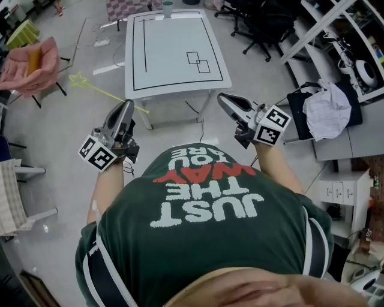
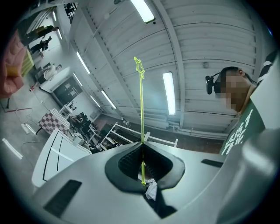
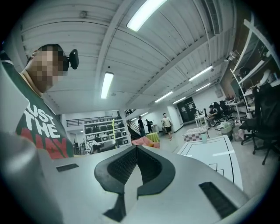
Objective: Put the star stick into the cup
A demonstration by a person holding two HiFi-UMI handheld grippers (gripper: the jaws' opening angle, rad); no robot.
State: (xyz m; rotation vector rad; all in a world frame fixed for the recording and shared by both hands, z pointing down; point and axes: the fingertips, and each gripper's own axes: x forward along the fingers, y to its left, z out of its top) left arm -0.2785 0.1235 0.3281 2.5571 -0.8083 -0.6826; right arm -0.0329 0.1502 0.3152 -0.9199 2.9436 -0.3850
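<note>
A thin yellow star stick [image 1: 105,93] is pinched in my left gripper [image 1: 128,104], which is shut on it; its star end points out to the left over the floor. In the left gripper view the star stick [image 2: 141,109] rises straight up from the closed left gripper [image 2: 142,146] toward the ceiling. My right gripper [image 1: 222,98] is shut with nothing in it, held at chest height. The pale cup [image 1: 167,8] stands at the far edge of the white table [image 1: 174,84], well ahead of both grippers. In the right gripper view the cup [image 3: 204,138] is small, beyond the right gripper [image 3: 137,148].
A pink-draped chair [image 1: 27,63] stands on the left. Black office chairs [image 1: 264,24] and white shelving [image 1: 354,54] fill the right side, with a white cloth [image 1: 327,108] on a dark seat. Cables trail on the floor under the table.
</note>
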